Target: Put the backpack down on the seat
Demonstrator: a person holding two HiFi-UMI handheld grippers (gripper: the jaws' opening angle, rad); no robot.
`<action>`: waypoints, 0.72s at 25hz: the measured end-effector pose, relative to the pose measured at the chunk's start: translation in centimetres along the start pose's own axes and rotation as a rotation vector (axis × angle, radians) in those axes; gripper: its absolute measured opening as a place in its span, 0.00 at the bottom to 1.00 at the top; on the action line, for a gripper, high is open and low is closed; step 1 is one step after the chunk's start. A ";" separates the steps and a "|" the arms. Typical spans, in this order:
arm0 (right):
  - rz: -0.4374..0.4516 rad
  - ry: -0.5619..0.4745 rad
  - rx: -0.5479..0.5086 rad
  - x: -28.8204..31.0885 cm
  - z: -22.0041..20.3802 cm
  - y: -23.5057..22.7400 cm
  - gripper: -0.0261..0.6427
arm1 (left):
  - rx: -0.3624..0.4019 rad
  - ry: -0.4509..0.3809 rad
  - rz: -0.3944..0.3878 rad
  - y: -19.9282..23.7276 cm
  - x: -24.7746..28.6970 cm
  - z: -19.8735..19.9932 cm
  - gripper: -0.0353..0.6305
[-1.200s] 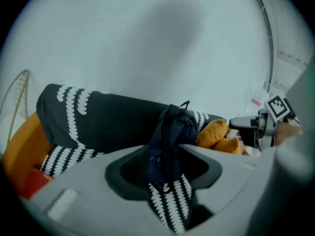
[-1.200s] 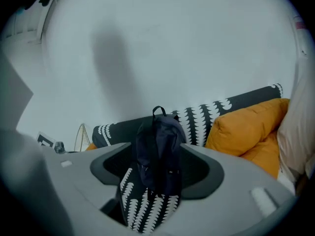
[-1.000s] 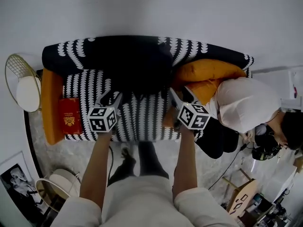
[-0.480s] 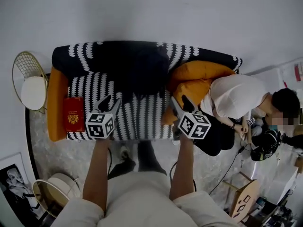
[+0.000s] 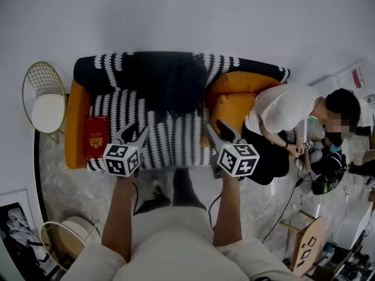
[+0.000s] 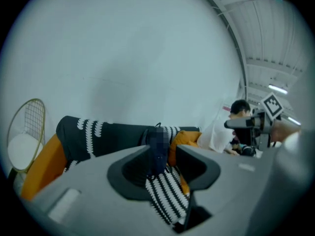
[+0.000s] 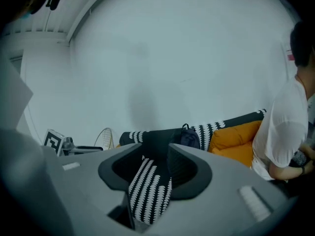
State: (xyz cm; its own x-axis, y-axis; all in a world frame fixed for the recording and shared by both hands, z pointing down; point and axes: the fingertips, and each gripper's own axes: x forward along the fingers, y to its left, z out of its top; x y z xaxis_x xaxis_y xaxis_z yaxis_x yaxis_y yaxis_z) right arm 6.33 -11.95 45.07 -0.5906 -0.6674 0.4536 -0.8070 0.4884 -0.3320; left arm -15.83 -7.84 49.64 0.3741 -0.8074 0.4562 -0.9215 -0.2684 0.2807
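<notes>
Backpack [image 5: 184, 86]: rests on the sofa [image 5: 170, 148] seat, against the backrest.
Left gripper [image 5: 133, 132]: I pull it back; jaws apart, empty, just narrowed.
Right gripper [image 5: 219, 132]: back too; jaws apart, empty, just narrowed.

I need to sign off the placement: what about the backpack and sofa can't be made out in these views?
- Head view: the backpack is dark against the dark backrest; its outline and base do not separate.
- Left gripper view: an added blur covers most of it.
- Right gripper view: it is too small to show how it rests.
- Head view: print on the red box is too small to read.
</notes>
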 end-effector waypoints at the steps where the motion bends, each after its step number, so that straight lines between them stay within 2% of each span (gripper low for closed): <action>1: 0.004 -0.004 -0.009 -0.8 0.0 0.8 0.29 | 0.006 -0.008 -0.008 -0.4 -1.1 0.2 0.29; 4: 0.010 -0.023 -0.044 -3.5 0.5 3.2 0.29 | 0.044 -0.019 -0.027 -1.7 -4.2 0.6 0.29; 7: 0.007 -0.064 -0.076 -6.4 1.8 5.3 0.24 | 0.090 -0.030 -0.039 -3.4 -7.2 1.4 0.29; 9: 0.026 -0.097 -0.090 -8.2 2.8 7.1 0.17 | 0.103 -0.058 -0.056 -4.7 -9.2 2.5 0.29; 12: 0.059 -0.139 -0.123 -10.9 3.5 10.0 0.16 | 0.138 -0.099 -0.091 -7.0 -12.0 3.8 0.28; 15: 0.103 -0.201 -0.144 -13.7 4.8 13.2 0.09 | 0.174 -0.169 -0.111 -9.1 -15.4 5.3 0.18; 18: 0.159 -0.250 -0.166 -16.6 6.0 16.3 0.07 | 0.231 -0.224 -0.118 -11.2 -18.7 6.8 0.17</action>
State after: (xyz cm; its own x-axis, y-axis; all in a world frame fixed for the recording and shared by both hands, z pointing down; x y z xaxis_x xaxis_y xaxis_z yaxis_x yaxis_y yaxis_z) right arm 2.97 3.73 27.15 -0.7070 -0.6831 0.1831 -0.7062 0.6684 -0.2333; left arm -13.22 6.68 32.19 0.4713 -0.8521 0.2277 -0.8819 -0.4584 0.1100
